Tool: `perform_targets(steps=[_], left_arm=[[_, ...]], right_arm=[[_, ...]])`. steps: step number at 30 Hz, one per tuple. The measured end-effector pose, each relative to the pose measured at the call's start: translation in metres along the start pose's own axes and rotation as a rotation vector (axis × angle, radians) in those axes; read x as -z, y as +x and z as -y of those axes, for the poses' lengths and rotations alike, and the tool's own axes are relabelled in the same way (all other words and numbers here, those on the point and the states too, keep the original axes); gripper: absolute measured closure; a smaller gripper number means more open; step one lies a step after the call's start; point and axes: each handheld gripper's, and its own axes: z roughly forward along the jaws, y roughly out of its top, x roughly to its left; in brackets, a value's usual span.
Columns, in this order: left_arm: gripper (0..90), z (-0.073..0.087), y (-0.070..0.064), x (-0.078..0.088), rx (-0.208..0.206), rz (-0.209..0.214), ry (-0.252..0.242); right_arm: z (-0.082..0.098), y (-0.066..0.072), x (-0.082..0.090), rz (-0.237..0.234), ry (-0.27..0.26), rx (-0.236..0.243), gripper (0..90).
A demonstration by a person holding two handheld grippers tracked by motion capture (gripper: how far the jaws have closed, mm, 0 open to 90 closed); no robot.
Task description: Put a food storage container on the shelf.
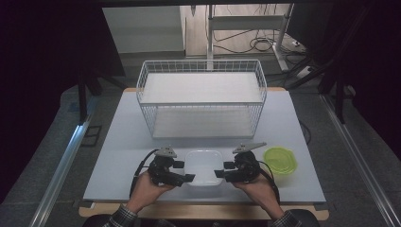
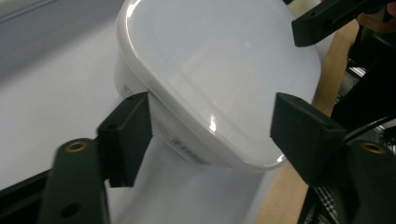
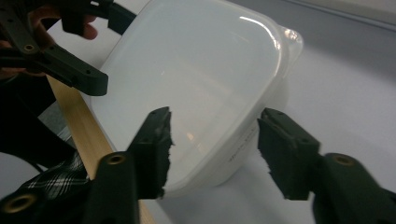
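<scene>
A white square container (image 1: 203, 165) with rounded corners and a raised rim stands near the front edge of the pale table (image 1: 123, 151). My left gripper (image 1: 184, 171) is at its left side and my right gripper (image 1: 224, 169) at its right side, each held in a hand. In the left gripper view the jaws of the left gripper (image 2: 210, 126) straddle a corner of the container (image 2: 219, 60), one pad against its wall. In the right gripper view the right gripper (image 3: 212, 140) brackets another corner of the container (image 3: 196, 70), with a gap at one pad.
A white wire basket (image 1: 203, 118) stands behind the container at the middle of the table. A round yellow-green lid or dish (image 1: 280, 160) lies just right of my right gripper. The table's wooden front edge (image 3: 79, 121) runs close under the container.
</scene>
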Motion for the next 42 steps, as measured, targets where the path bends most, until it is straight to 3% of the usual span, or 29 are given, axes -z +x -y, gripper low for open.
perform_targets(steps=[3,5,9,14,20,23,25,27,35,42], left_arm=[[38.5,0.0,-0.005,0.004,0.022,-0.031,0.0],[48.0,0.001,-0.008,0.008,0.045,-0.059,-0.025],[54.8,0.001,-0.009,0.01,0.091,-0.063,-0.027],[59.8,0.002,-0.013,0.013,0.111,-0.099,-0.041],[65.2,0.003,-0.018,0.011,0.116,-0.168,-0.11],[74.7,0.004,-0.018,0.011,0.121,-0.194,-0.133],[75.0,0.006,-0.013,0.011,0.147,-0.172,-0.154],[75.5,0.007,-0.01,0.011,0.156,-0.158,-0.168],[77.0,0.008,-0.009,0.009,0.168,-0.174,-0.187],[77.9,0.002,-0.01,0.016,0.16,-0.169,-0.227]], right_arm=[[0.003,0.002,0.005,0.003,-0.01,-0.029,56.5],[0.004,0.002,0.007,-0.006,-0.011,-0.062,60.2],[0.007,0.002,0.008,-0.012,-0.022,-0.114,63.6],[0.006,0.007,0.01,0.014,-0.042,-0.118,67.4],[0.005,0.006,0.011,0.038,-0.079,-0.136,72.6],[0.007,0.004,0.013,0.056,-0.128,-0.139,78.9],[0.006,0.006,0.012,0.083,-0.142,-0.111,79.1],[0.005,0.004,0.011,0.078,-0.148,-0.115,79.0],[0.006,0.007,0.009,0.108,-0.172,-0.09,79.1],[0.005,0.005,0.012,0.094,-0.206,-0.095,79.1]])
